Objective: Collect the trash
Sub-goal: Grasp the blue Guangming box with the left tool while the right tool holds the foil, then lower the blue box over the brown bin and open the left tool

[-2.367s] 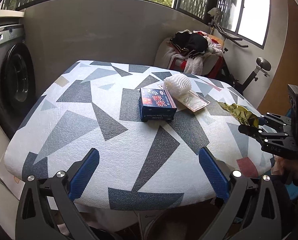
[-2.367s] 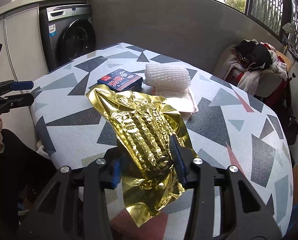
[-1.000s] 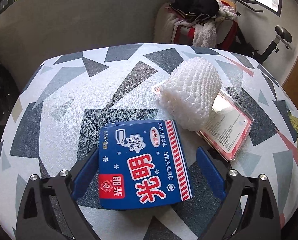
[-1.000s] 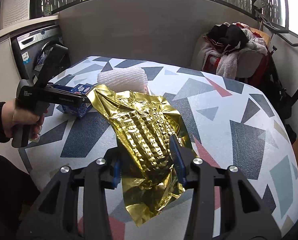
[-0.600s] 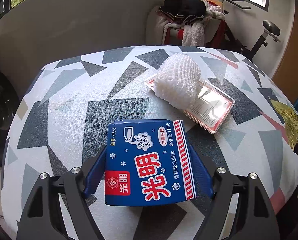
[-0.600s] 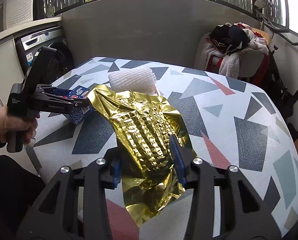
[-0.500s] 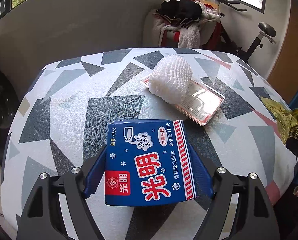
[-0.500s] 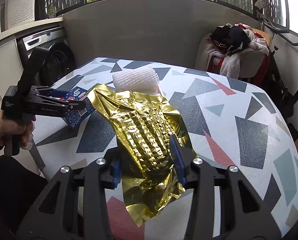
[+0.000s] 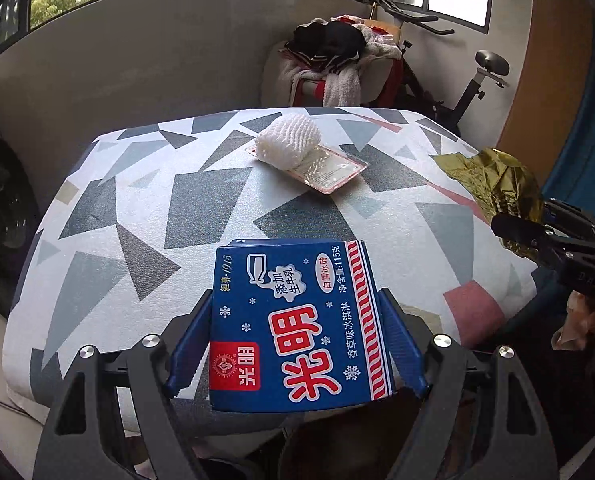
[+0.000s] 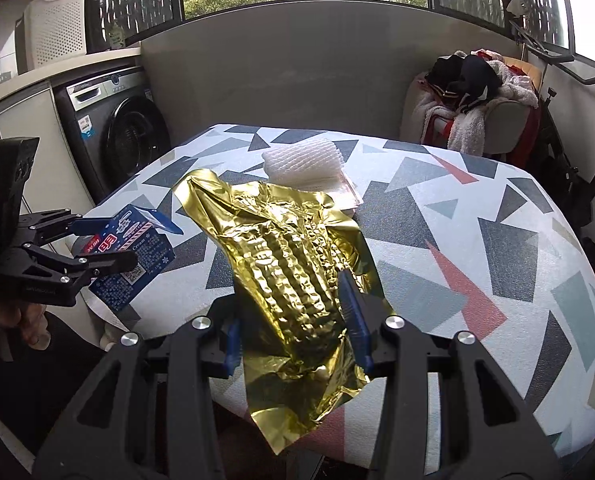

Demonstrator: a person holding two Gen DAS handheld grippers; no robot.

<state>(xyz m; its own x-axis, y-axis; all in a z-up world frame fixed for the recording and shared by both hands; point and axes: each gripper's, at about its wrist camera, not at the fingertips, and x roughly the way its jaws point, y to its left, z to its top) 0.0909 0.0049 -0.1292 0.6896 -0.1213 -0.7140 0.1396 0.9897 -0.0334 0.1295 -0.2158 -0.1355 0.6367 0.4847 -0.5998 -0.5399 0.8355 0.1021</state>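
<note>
My left gripper [image 9: 293, 320] is shut on a blue ice-cream carton [image 9: 297, 320] with red and white print, held above the near edge of the patterned table [image 9: 145, 208]. The right wrist view shows that same carton [image 10: 137, 256] lifted at the table's left edge in the left gripper [image 10: 105, 240]. My right gripper [image 10: 293, 320] is shut on a crumpled gold foil wrapper [image 10: 293, 260], which hangs over the table's near side. The foil [image 9: 493, 184] shows at the right in the left wrist view. A white foam net sleeve [image 9: 289, 146] lies on a clear plastic tray [image 9: 329, 170] further back.
A washing machine [image 10: 117, 136] stands left of the table under a counter. A chair piled with clothes [image 10: 473, 92] and an exercise bike [image 9: 469, 80] stand behind the table by the windows. A grey wall panel [image 10: 281, 64] backs the table.
The left gripper closed on the blue carton, lifted it and drew it back toward the table's near edge. The right gripper, still holding the foil, drifted slightly back.
</note>
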